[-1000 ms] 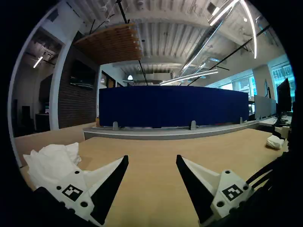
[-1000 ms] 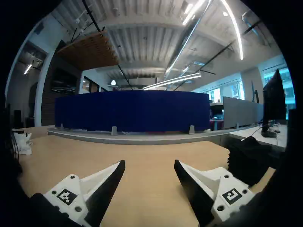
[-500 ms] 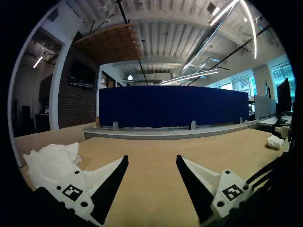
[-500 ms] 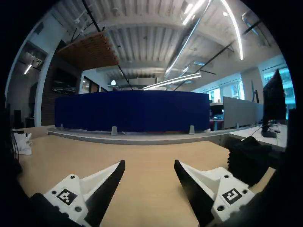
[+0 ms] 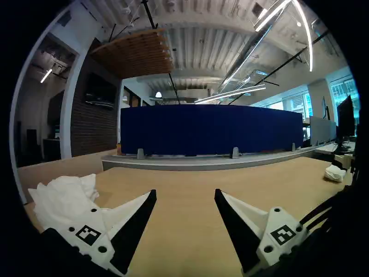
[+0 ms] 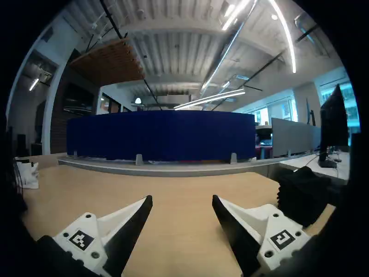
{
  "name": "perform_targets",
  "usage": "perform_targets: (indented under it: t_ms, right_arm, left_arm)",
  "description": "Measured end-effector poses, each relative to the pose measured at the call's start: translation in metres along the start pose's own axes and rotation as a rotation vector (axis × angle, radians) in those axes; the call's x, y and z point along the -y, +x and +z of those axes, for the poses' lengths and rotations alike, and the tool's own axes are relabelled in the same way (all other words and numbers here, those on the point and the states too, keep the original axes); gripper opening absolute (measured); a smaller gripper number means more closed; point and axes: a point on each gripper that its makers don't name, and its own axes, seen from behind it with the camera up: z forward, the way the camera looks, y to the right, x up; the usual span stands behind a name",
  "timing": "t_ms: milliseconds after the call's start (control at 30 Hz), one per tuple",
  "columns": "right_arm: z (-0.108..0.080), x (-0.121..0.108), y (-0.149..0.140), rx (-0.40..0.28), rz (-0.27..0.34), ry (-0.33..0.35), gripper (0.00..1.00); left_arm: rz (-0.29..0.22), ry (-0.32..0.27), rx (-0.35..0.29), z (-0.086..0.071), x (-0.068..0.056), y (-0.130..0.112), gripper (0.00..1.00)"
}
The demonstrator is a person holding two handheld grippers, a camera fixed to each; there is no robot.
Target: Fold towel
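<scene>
Your left gripper (image 5: 184, 191) is spread wide open and holds nothing; its two fingers (image 5: 134, 225) point forward, low over the wooden table (image 5: 184, 231), with a broad gap of bare tabletop between the tips; each white finger body carries a square black-and-white marker (image 5: 87, 234). The towel (image 5: 62, 196) is white and crumpled in a loose heap; it lies on the table at the left of the left gripper view, just beside and behind the left-hand finger, which hides its lower edge; can't tell if cloth and finger touch. Far right in that view, near the table edge, sits a small white lump (image 5: 335, 172); too small to say what it is.

Your right gripper (image 6: 181, 197) is also wide open with nothing between its fingers (image 6: 233, 231); it too sits low over the wooden top. In the right gripper view a black ribbed thing (image 6: 302, 194) stands on the table just beside the right-hand finger; at the far left edge there is a white object (image 6: 28, 174), partly cut off.

Across the back of the table runs a long blue divider (image 5: 207, 129) on a grey rail (image 5: 184, 162); a dark monitor (image 6: 333, 122) stands off to the right; strip lights (image 6: 283, 32) run along the exposed ceiling.
</scene>
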Motion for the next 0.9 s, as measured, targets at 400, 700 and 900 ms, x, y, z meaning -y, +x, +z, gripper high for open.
perform_targets:
  t_ms: [400,700,900]
  right_arm:
    - [-0.0049,0.0003,-0.0003,0.0,0.0,0.001,1.0]
    - [-0.0069,0.0003,-0.0005,0.0,0.0,0.001,1.0]
    - [-0.0077,0.0,-0.0003,0.0,0.0,0.001,1.0]
  left_arm:
    - [0.0,0.0,0.0,-0.0007,-0.0002,0.0003,0.94]
    - [0.0,0.0,0.0,-0.0016,-0.0006,0.0008,0.94]
    - [-0.001,0.0,0.0,-0.0016,-0.0004,0.0009,0.94]
